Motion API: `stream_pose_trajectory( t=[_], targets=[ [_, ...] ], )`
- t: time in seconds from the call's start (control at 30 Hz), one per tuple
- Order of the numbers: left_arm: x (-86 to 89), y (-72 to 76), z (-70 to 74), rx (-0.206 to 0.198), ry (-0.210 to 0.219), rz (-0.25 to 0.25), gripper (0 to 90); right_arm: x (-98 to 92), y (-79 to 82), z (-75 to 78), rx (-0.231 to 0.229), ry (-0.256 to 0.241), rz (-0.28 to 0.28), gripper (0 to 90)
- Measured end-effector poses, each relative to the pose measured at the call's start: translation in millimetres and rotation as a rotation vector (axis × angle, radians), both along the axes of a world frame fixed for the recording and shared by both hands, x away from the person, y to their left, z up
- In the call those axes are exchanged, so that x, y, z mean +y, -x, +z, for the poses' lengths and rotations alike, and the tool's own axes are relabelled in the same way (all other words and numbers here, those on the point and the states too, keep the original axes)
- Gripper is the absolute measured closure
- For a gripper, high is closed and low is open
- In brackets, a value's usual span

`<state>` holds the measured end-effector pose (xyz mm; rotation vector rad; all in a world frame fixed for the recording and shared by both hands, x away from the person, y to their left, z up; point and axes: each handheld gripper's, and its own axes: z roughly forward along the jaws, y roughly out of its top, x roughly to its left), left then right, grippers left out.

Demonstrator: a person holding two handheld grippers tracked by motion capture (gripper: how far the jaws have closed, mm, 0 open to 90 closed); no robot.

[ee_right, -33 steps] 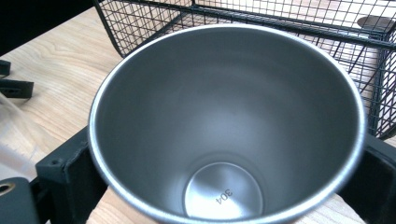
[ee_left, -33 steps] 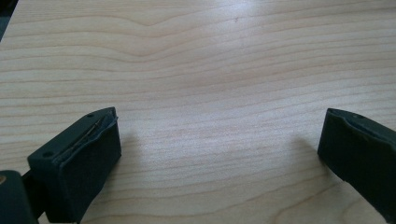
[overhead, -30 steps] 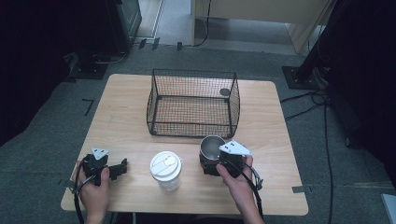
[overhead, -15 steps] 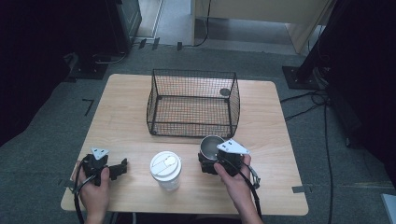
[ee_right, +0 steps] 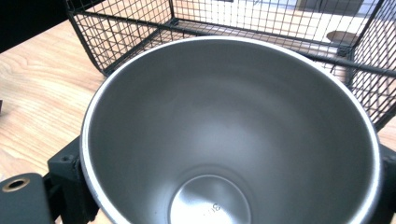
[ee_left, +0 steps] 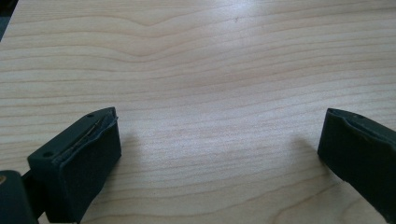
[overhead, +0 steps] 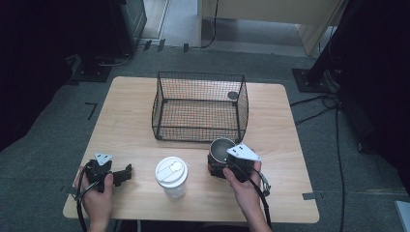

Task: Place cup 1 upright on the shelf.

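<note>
The steel cup (ee_right: 229, 135) stands upright between our right gripper's (overhead: 223, 163) jaws, clamped on its sides; the wire basket (overhead: 199, 107) lies just ahead. Our left gripper (overhead: 126, 172) rests wide, idle.

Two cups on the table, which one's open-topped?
The steel cup between the right hand-held gripper jaws, empty inside. The plastic cup has a white lid.

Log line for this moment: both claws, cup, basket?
right claw: shut on steel cup, upright, empty | left claw: open over bare table | wire basket: just beyond cup | lidded cup: untouched
</note>
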<state>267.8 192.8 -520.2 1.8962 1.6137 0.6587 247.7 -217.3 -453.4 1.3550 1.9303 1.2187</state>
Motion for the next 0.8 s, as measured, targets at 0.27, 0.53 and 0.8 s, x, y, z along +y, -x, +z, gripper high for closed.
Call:
stream_pose_trajectory(
  t=[0.27,0.53,0.8],
  targets=[
    [0.0,0.0,0.0,0.000,0.000,0.000,0.0,-0.8,1.0,14.8,-0.026,-0.021,0.007,7.0],
    [-0.1,-0.1,-0.1,-0.001,0.001,0.001,0.0,1.1,1.3,30.8,-0.060,-0.021,0.022,7.0],
    [-0.1,-0.1,-0.1,-0.001,0.001,0.001,0.0,0.7,-2.1,49.6,-0.099,-0.025,0.023,7.0]
  ],
)
